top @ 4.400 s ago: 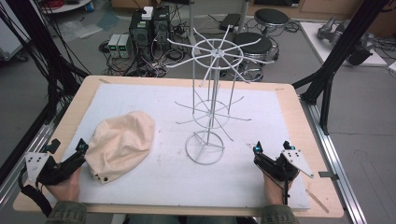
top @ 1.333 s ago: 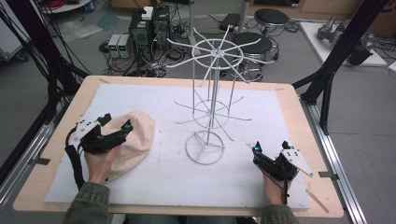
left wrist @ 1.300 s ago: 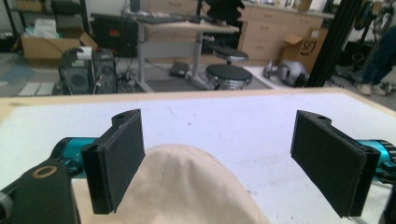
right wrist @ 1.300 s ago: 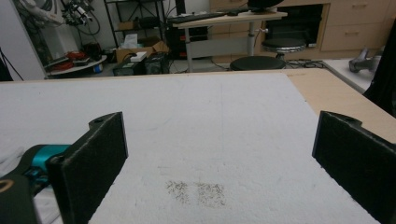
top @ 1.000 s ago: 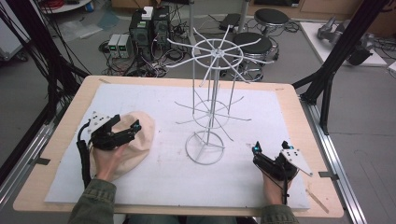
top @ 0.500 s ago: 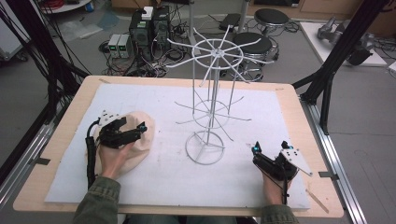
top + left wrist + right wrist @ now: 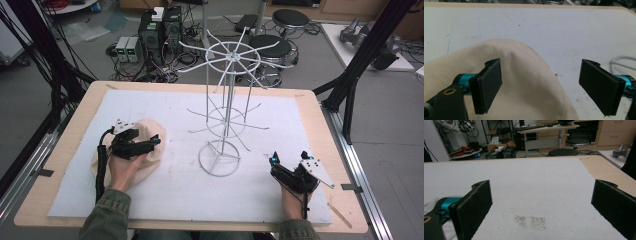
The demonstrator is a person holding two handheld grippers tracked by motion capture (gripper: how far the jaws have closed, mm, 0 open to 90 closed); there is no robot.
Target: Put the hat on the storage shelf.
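Currently: left gripper [image 7: 150,143] jaws apart, straddling cream cap [image 7: 524,82] directly beneath; grasp pending. Wire rack [image 7: 227,107] ahead, bare. Right gripper [image 7: 280,165] likewise agape, idle.

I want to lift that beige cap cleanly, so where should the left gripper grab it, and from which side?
Probably the rounded edge of the beige cap lying between the open left gripper. Come down from above: the soft cloth lies low on the white mat, so pinching a fold looks easiest.

The cap [image 7: 134,150] lies on the mat [image 7: 180,185], left of the wire stand [image 7: 225,115].
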